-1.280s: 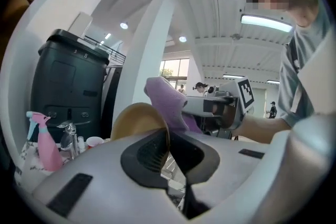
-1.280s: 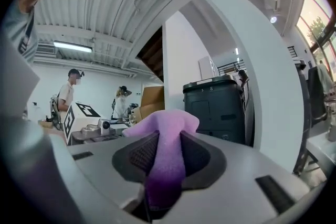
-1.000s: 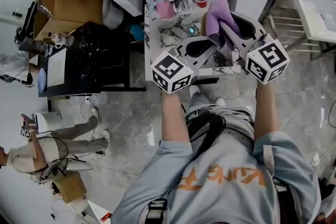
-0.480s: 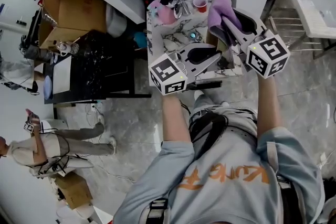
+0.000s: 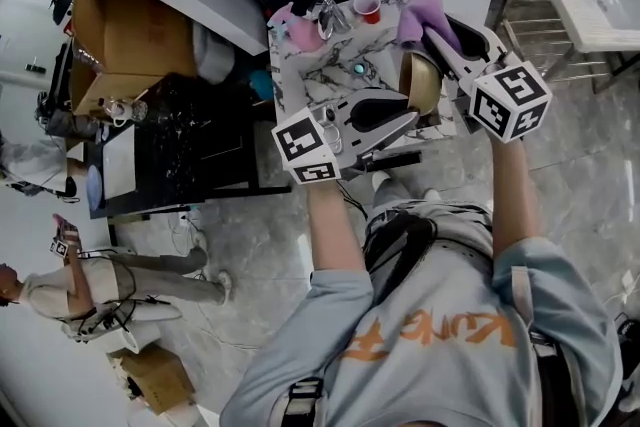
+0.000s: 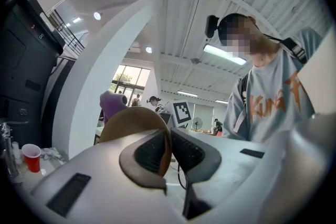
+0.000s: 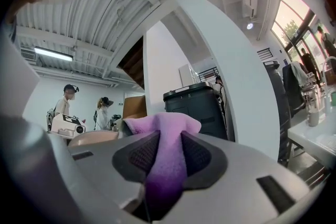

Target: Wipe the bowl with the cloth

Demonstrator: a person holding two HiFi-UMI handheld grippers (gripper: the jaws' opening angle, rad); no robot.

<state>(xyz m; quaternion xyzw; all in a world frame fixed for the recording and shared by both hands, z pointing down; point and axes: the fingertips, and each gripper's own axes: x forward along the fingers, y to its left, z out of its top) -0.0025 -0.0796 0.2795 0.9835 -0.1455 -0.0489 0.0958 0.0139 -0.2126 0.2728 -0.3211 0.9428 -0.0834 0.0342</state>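
A tan, gold-toned bowl is held up on edge above the small marble table. My left gripper is shut on the bowl's rim; in the left gripper view the rim runs between the black pads of that gripper. The purple cloth sticks out past my right gripper, which is shut on it just beyond the bowl. In the right gripper view the cloth fills the gap of that gripper, and the bowl shows low at the left.
The table also carries a red cup, a pink object, a shiny metal fixture and a small teal item. A black cabinet and cardboard box stand left. People stand at the far left.
The bowl has come up into view, tilted on edge in the left gripper. The right gripper has kept the cloth and shifted up and right, close to the bowl.
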